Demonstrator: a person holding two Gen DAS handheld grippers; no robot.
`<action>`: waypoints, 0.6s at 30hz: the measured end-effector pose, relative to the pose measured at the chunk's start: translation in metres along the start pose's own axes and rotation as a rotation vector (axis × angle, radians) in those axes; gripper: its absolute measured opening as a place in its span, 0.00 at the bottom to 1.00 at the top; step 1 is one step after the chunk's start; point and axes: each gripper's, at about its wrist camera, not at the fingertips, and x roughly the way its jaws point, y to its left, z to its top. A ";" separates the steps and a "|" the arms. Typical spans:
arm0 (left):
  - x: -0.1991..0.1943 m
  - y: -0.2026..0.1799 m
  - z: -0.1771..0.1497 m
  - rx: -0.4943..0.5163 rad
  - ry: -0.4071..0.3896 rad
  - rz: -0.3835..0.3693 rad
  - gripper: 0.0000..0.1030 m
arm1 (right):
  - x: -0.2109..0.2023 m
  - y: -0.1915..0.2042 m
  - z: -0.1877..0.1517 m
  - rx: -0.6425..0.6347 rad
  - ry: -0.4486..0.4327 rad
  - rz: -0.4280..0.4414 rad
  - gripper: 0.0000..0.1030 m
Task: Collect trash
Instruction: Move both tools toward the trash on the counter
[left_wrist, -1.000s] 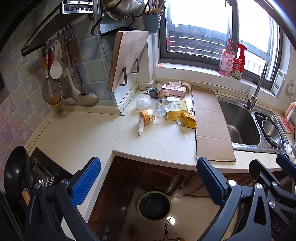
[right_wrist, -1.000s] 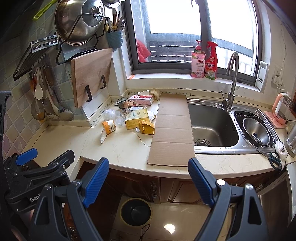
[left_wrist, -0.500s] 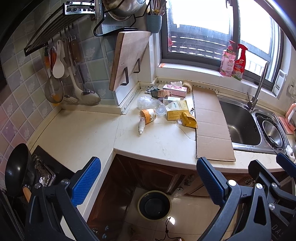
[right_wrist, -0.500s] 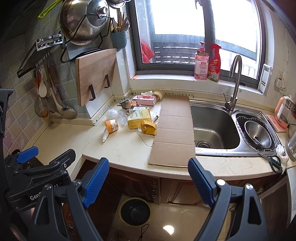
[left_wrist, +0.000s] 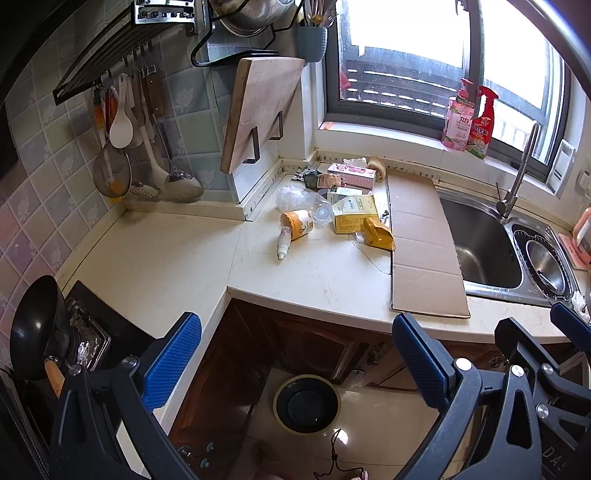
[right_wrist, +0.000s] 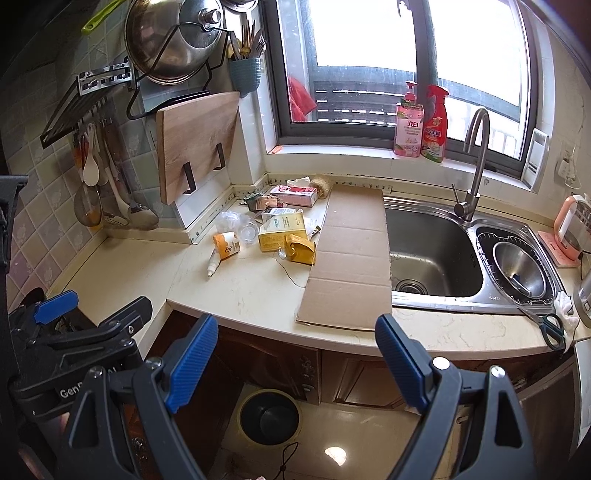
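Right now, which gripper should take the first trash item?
Left, probably. Both the left gripper and right gripper are open and empty, but the trash pile sits nearer the left's centreline; the right faces the cardboard.

Both views have been carried slightly nearer the counter (left_wrist: 325, 273) (and a little rightward), so the trash pile (right_wrist: 273, 229) is seen marginally larger.

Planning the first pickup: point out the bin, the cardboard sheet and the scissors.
bin (right_wrist: 269, 418), right wrist view, dark inside.
cardboard (right_wrist: 351, 254), right wrist view, middle panel.
scissors (right_wrist: 552, 328), right wrist view, green handle.
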 end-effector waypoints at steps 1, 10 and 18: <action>-0.001 -0.001 -0.001 -0.003 0.000 0.002 0.99 | 0.000 -0.001 0.000 -0.004 -0.001 0.003 0.85; -0.011 -0.013 -0.012 -0.057 0.000 0.028 0.99 | -0.001 -0.018 0.000 -0.043 0.010 0.068 0.85; -0.010 -0.020 -0.019 -0.105 0.018 0.053 0.99 | 0.009 -0.033 0.001 -0.105 0.045 0.135 0.85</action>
